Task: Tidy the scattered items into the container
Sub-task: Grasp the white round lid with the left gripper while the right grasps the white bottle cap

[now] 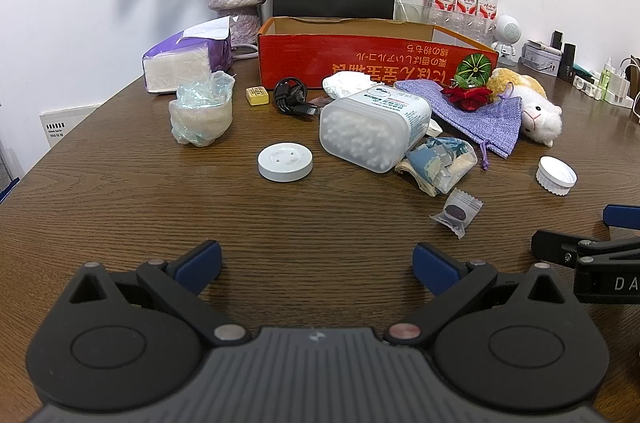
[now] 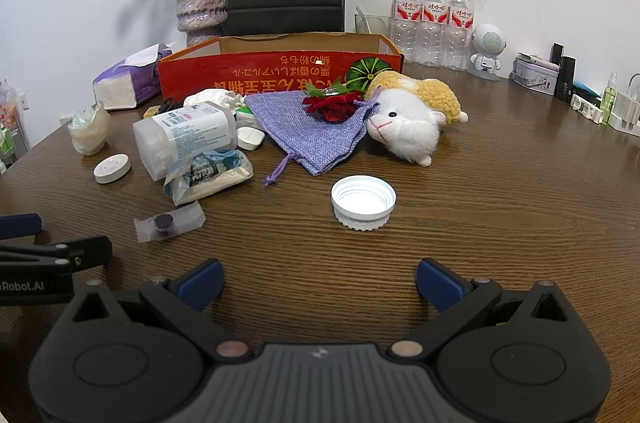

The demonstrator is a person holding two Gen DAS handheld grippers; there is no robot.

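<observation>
Both grippers – left gripper (image 1: 316, 265) and right gripper (image 2: 319, 283) – hang spread wide, empty, over the table's near edge. Red box (image 1: 372, 63) sits toward the far edge, clutter just in front of it. Judgement: start w/ the white cap (image 2: 363, 202), nearest the right gripper – pinch across its rim, lift clear before carrying. Box interior is hidden; the small yellow block (image 1: 257, 95) is hard to identify.

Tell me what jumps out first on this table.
The red cardboard box at the back, open and apparently empty. In front lies a clutter: a tipped cotton-swab jar, a purple pouch and a plush hamster. A white cap sits alone, nearest the right gripper.
</observation>
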